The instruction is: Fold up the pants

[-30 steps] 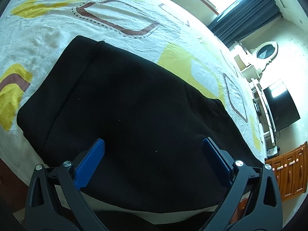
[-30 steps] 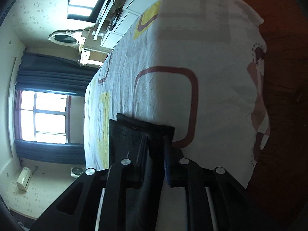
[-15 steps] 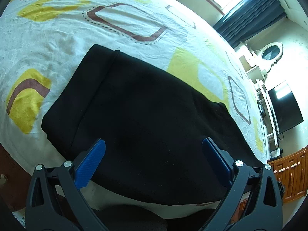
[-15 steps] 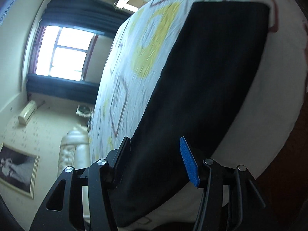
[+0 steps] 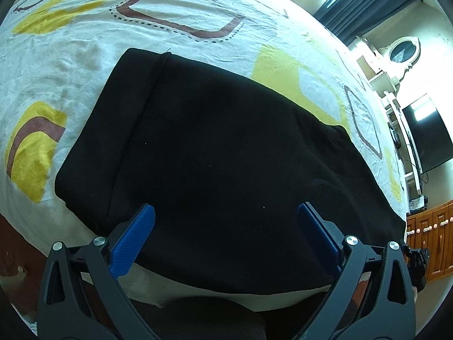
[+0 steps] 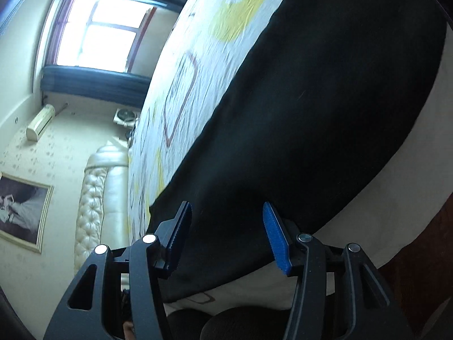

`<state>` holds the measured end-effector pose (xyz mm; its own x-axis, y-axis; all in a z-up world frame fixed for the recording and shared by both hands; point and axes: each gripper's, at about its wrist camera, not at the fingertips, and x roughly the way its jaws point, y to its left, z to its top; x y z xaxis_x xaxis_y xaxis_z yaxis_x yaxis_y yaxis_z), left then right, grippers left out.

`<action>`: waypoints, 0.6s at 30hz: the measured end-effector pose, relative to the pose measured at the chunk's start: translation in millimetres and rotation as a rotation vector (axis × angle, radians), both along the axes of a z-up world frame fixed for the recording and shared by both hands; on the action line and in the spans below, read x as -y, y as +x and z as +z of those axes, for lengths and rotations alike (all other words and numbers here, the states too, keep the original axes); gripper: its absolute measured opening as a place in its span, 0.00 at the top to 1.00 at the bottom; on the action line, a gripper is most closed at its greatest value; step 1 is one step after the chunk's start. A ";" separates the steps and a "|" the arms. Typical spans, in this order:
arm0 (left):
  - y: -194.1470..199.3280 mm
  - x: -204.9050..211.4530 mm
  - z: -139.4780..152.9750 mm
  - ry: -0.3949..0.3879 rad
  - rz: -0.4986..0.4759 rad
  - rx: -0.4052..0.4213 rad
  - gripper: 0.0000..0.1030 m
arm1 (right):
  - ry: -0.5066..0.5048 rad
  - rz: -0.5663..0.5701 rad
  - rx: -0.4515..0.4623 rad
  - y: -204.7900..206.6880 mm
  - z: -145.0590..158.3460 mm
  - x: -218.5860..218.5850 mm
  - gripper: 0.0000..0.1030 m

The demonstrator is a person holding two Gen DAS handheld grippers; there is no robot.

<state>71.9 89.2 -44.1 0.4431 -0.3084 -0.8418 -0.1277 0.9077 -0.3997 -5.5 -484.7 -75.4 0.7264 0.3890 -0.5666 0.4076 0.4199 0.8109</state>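
Change: since a second ago the right hand-held gripper (image 6: 226,235) let go of the narrow folded strip of black cloth it was clamped on and swung across the bed; its jaws have just been opening, and now they stand apart with nothing pressed between them.
Left view change: the pants look a little further from the camera than before, with more bedsheet showing on the near left side.
Pants (image 5: 220,164): black, folded into a broad rectangle, lying flat on the bed near its front edge; a folded band runs along the left side in the left wrist view.
Pants in right view (image 6: 311,113): the same dark block stretches away from the gripper; its near edge lies just in front of the jaws.
Left hand-held gripper (image 5: 226,238): jaws wide apart, hovering over the near edge of the pants; the blue pads (image 5: 133,240) do not press on the cloth.
Bedsheet (image 5: 70,42): white with yellow patches and brown rounded squares, wrinkled.
Room: window (image 6: 96,31) with dark curtains, padded headboard (image 6: 96,204), framed picture (image 6: 19,212), dark screen (image 5: 424,136), wooden cabinet (image 5: 433,240).
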 end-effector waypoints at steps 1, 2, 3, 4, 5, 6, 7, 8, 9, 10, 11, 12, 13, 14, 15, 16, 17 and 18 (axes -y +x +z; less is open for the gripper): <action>-0.9 0.8 -0.2 0.006 -0.004 0.000 0.02 | -0.037 -0.044 -0.005 -6.5 3.9 18.0 0.48; -0.8 1.4 0.0 0.012 -0.007 0.000 0.02 | -0.082 -0.096 -0.017 -14.3 7.9 35.9 0.48; -0.8 1.9 -0.3 0.016 -0.010 0.000 0.02 | -0.129 -0.155 -0.044 -23.4 12.0 54.5 0.48; -0.7 2.6 -0.5 0.019 -0.012 -0.001 0.02 | -0.177 -0.221 -0.078 -33.5 16.6 74.0 0.46; -1.0 2.8 -1.4 0.021 -0.012 -0.002 0.02 | -0.213 -0.282 -0.100 -43.4 20.8 91.7 0.44; -2.4 3.1 -2.6 0.024 -0.013 -0.002 0.02 | -0.245 -0.340 -0.114 -52.8 25.0 110.0 0.42; -2.1 3.4 -3.0 0.029 -0.017 -0.003 0.02 | -0.273 -0.386 -0.126 -60.3 29.1 127.0 0.42; -1.7 4.4 -3.0 0.032 -0.022 -0.004 0.02 | -0.298 -0.420 -0.138 -65.1 32.8 141.9 0.42; -1.5 4.2 -3.2 0.032 -0.027 -0.006 0.02 | -0.325 -0.443 -0.156 -67.1 35.4 157.1 0.42; -0.5 3.0 -3.2 0.023 -0.027 -0.007 0.02 | -0.340 -0.449 -0.168 -67.0 36.8 171.9 0.42; 0.5 0.1 -3.5 0.009 -0.024 -0.009 0.02 | -0.351 -0.446 -0.170 -66.1 37.9 186.6 0.41; 0.5 -3.5 -2.9 -0.015 -0.018 -0.010 0.02 | -0.354 -0.432 -0.166 -61.7 39.3 196.5 0.39; 1.4 -7.4 -2.7 -0.042 -0.008 -0.011 0.02 | -0.351 -0.403 -0.165 -56.4 38.3 208.6 0.39; 1.8 -12.6 -2.4 -0.076 0.007 -0.013 0.02 | -0.364 -0.382 -0.164 -53.7 37.8 217.9 0.39; 2.8 -17.5 -2.2 -0.108 0.021 -0.016 0.02 | -0.385 -0.359 -0.162 -45.3 39.7 220.7 0.36; 3.1 -22.0 -2.0 -0.142 0.037 -0.019 0.02 | -0.385 -0.324 -0.153 -38.6 38.6 224.7 0.35; 3.1 -26.2 -2.3 -0.168 0.050 -0.021 0.02 | -0.372 -0.296 -0.149 -32.6 35.9 226.9 0.35; 2.7 -29.4 -2.5 -0.189 0.062 -0.021 0.02 | -0.357 -0.280 -0.146 -28.0 32.8 228.5 0.35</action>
<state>74.6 118.6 -46.6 0.4493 -0.4343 -0.7807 -0.1907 0.8071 -0.5588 -33.5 -713.3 -42.5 0.6782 -0.0480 -0.7333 0.6438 0.5200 0.5614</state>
